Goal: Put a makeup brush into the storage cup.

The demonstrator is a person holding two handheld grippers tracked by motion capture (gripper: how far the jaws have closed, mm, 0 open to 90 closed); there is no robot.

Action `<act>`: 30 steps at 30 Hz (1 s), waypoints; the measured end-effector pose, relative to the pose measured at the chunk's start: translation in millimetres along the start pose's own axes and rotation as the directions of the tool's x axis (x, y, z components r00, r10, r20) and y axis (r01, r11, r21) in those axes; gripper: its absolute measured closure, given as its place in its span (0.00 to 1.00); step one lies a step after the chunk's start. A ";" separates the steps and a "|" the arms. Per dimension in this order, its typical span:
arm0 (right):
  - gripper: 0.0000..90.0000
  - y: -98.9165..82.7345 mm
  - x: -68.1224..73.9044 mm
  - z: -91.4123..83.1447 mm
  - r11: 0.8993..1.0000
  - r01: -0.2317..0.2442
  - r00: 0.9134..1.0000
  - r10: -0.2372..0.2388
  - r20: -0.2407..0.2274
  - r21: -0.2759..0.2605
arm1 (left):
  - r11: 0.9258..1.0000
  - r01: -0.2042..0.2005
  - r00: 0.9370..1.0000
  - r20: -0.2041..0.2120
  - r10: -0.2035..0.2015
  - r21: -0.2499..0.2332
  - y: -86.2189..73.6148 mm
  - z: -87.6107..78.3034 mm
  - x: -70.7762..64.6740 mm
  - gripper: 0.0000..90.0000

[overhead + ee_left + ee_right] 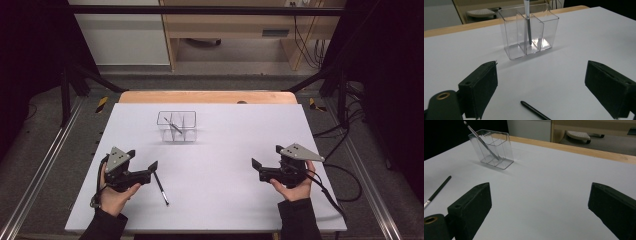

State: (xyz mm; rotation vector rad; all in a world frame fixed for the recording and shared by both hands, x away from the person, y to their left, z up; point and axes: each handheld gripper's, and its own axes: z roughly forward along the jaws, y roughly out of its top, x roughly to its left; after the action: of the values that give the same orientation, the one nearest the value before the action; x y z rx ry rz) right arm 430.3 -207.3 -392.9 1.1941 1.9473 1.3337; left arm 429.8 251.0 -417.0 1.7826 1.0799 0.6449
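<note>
The high view is looking forward and down from above the near side, taking in the whole white table (225,150). The left gripper view is sitting low over the near left, facing the clear organizer (527,30) from close by. The right gripper view is sitting low at the near right, facing far-left. All three are sharing the organizer and the loose dark brush (161,187).
</note>
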 end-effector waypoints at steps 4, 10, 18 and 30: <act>0.06 0.3 -0.6 -1.8 1.000 -0.002 1.000 0.002 0.003 -0.005 | 1.000 -0.005 1.000 -0.008 0.005 0.027 -5.7 0.2 -0.5 0.10; 0.06 0.2 -1.6 -3.6 1.000 -0.007 1.000 0.007 0.007 -0.007 | 0.998 -0.007 1.000 -0.017 0.008 0.056 -10.2 3.5 -2.2 0.10; 0.07 -0.9 -0.8 -1.7 1.000 -0.010 1.000 0.010 0.007 0.001 | 0.995 -0.012 1.000 -0.023 0.014 0.098 -17.1 7.6 -7.8 0.10; 0.07 -1.5 -0.1 -1.9 1.000 -0.010 1.000 0.010 0.007 0.003 | 0.980 -0.025 0.999 -0.028 0.031 0.198 -38.4 18.0 -21.2 0.14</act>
State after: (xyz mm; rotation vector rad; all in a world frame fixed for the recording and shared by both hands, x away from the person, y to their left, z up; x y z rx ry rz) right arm 428.2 -208.6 -393.5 1.2092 1.9412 1.3304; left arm 418.7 231.7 -458.8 1.9665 1.1752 0.6010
